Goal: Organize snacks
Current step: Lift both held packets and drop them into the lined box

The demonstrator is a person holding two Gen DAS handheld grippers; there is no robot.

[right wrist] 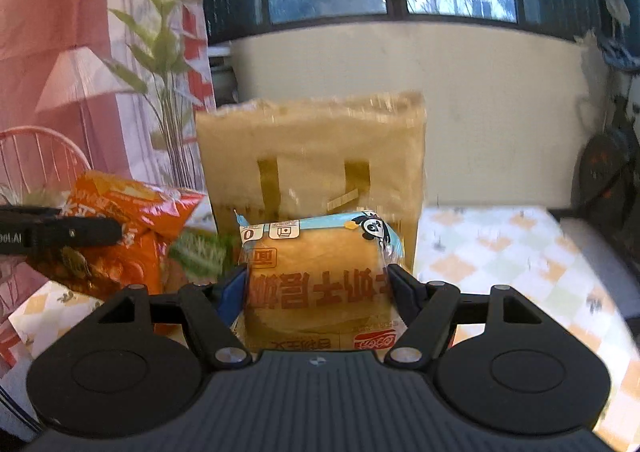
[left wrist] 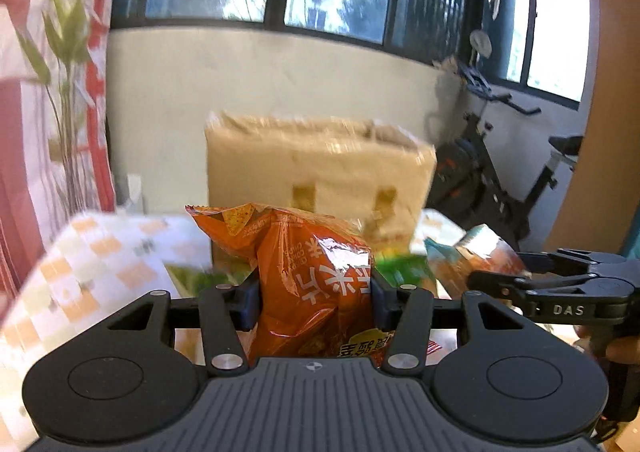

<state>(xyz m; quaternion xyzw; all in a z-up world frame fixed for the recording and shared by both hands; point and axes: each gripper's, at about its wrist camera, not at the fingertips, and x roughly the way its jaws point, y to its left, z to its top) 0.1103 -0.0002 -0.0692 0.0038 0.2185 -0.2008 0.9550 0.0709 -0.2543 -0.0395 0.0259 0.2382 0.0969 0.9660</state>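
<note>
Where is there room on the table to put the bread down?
Bare checked tablecloth lies right of the brown paper bag, out to the table's edge. It is crowded left of the bag: green packets lie there, beside the orange chip bag in the left hand-held gripper.

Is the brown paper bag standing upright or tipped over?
Upright: the brown paper bag stands behind the held snacks, top edge uppermost. Whether its mouth is open cannot be told.

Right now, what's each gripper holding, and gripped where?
Left gripper: orange chip bag, pinched mid-body. Right gripper: wrapped bread pack, clamped across its sides.
</note>
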